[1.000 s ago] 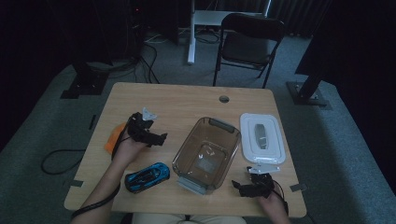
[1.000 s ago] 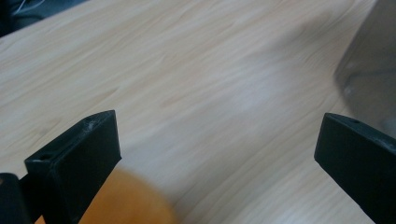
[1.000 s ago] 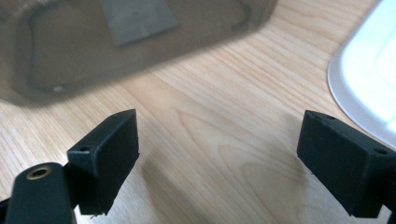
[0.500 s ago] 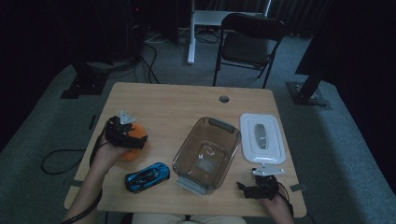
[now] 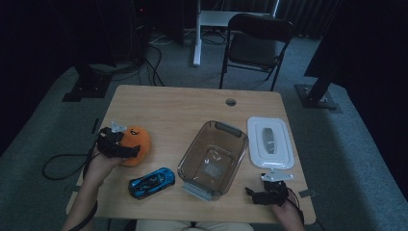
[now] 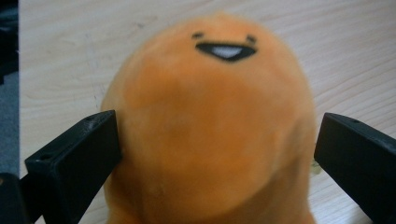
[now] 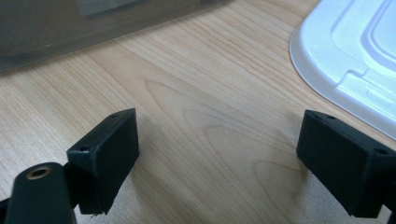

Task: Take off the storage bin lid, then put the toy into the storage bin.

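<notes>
Between left gripper (image 6: 215, 154) jaws: orange plush (image 6: 210, 126), unclamped.

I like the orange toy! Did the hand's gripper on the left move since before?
Yes. The left gripper slid toward the person's edge of the table, farther from the clear box, and now straddles the orange toy.

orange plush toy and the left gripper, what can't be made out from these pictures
- Left gripper view: the underside of the orange plush toy is cut off by the bottom edge, and its surface is blurred from closeness.
- Left gripper view: whether the right jaw touches the toy; a sliver of table seems to show between them.
- High view: the left gripper is small and dark, and the hand covers its handle.
- High view: the toy's face is too small to read.
</notes>
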Demonstrator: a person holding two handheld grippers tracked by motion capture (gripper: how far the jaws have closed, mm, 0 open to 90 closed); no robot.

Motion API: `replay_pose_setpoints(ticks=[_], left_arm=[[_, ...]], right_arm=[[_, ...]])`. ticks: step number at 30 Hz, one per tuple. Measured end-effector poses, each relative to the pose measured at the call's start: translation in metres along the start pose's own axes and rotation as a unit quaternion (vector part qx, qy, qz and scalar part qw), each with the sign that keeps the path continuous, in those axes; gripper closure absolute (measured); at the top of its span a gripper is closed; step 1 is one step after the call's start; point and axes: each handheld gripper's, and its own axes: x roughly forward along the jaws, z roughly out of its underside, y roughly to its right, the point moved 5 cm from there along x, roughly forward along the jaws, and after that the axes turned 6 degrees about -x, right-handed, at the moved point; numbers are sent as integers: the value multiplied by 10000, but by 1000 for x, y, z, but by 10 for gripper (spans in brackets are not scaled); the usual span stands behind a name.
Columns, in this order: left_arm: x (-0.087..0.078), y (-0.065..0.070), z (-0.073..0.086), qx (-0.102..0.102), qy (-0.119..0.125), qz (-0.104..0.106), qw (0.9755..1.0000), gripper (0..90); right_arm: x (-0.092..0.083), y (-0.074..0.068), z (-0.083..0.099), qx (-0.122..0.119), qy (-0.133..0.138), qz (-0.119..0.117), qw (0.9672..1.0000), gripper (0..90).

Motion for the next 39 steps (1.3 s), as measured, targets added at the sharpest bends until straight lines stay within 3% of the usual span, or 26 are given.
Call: replay_pose_setpoints(ticks=[2, 6, 10, 14, 17, 23, 30, 39], left_arm=[[5, -2, 3, -29, 52, -49, 10000, 69], [11, -8, 9, -224, 9, 0, 9997, 81], [20, -8, 12, -227, 58, -122, 9997, 156], [19, -1, 15, -40, 294, -325, 9990, 351], [16, 0, 16, 29, 337, -340, 9989, 497], [5, -5, 12, -198, 468, -11, 9987, 601], [-7, -6, 4, -308, 626, 177, 9974, 621], [-35, 10, -16, -87, 891, 463, 9949, 634]], right_arm=[[-1, 1, 1, 17, 4, 14, 10000, 125], [-4, 4, 4, 58, 3, 53, 10000, 126], [-4, 5, 5, 62, 0, 58, 10000, 126], [-4, 5, 5, 62, -2, 60, 10000, 126], [-4, 5, 5, 65, -2, 60, 10000, 126], [-4, 5, 5, 65, -2, 59, 10000, 126], [-5, 5, 5, 69, -1, 56, 10000, 126], [-4, 5, 5, 67, 1, 57, 10000, 126]])
